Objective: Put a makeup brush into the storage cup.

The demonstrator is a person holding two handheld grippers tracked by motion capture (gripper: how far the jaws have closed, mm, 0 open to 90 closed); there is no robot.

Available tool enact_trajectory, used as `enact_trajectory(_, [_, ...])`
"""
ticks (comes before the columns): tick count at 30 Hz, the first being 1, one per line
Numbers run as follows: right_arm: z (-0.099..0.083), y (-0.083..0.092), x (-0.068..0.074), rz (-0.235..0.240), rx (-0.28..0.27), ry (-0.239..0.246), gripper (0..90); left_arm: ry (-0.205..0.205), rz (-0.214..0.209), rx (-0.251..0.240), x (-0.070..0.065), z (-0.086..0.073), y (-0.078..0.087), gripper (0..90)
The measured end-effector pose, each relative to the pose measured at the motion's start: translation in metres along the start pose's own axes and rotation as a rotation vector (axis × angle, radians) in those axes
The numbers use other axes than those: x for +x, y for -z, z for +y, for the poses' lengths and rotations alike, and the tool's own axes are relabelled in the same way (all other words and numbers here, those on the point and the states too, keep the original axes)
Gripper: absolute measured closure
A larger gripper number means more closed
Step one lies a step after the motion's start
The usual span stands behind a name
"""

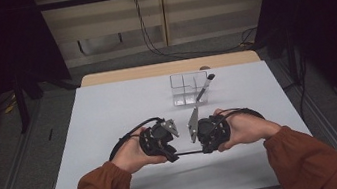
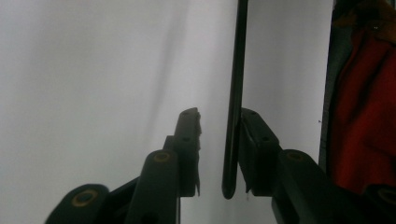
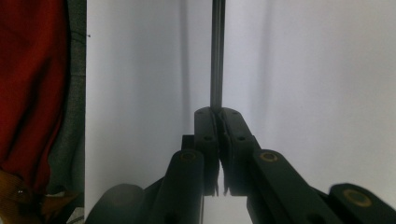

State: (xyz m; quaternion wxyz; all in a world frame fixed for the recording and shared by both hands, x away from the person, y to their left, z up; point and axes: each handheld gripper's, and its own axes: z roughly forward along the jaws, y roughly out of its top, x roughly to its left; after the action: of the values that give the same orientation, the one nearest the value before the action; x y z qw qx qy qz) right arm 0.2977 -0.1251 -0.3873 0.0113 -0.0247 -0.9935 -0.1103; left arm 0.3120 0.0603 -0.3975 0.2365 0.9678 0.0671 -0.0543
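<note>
Left gripper (image 1: 175,155): jaws part open, thin black rod (image 2: 235,116) between them, lying against one jaw, the other clear of it. Rod runs level just above the white table (image 1: 108,113) to the right gripper (image 1: 204,150), clamped tight on its other end. Clear box (image 1: 186,87) farther back.

R gripper (image 3: 218,114) clamped on thin black rod (image 3: 217,56)

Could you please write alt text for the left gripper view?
A thin black rod stands between two black jaws, resting against one pad while the other pad stands clear, over a white table.
</note>
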Motion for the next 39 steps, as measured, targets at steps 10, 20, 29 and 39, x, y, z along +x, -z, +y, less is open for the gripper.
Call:
enact_trajectory(10, [-0.004, 0.0, -0.001, -0.007, -0.001, -0.002, 85.8, -0.027, -0.019, -0.008, -0.002, 0.001, -0.003, 82.9])
enact_trajectory(20, [-0.007, -0.003, -0.005, -0.003, -0.034, 0.002, 82.3, -0.027, -0.033, -0.013, -0.005, 0.0, -0.005, 85.2])
enact_trajectory(29, [-0.01, -0.004, -0.005, 0.003, -0.063, -0.04, 71.3, -0.009, -0.044, -0.024, -0.003, -0.004, -0.007, 85.2])
enact_trajectory(39, [-0.019, -0.004, -0.006, 0.006, -0.106, -0.086, 54.3, 0.024, -0.035, -0.047, -0.002, -0.013, -0.006, 85.1])
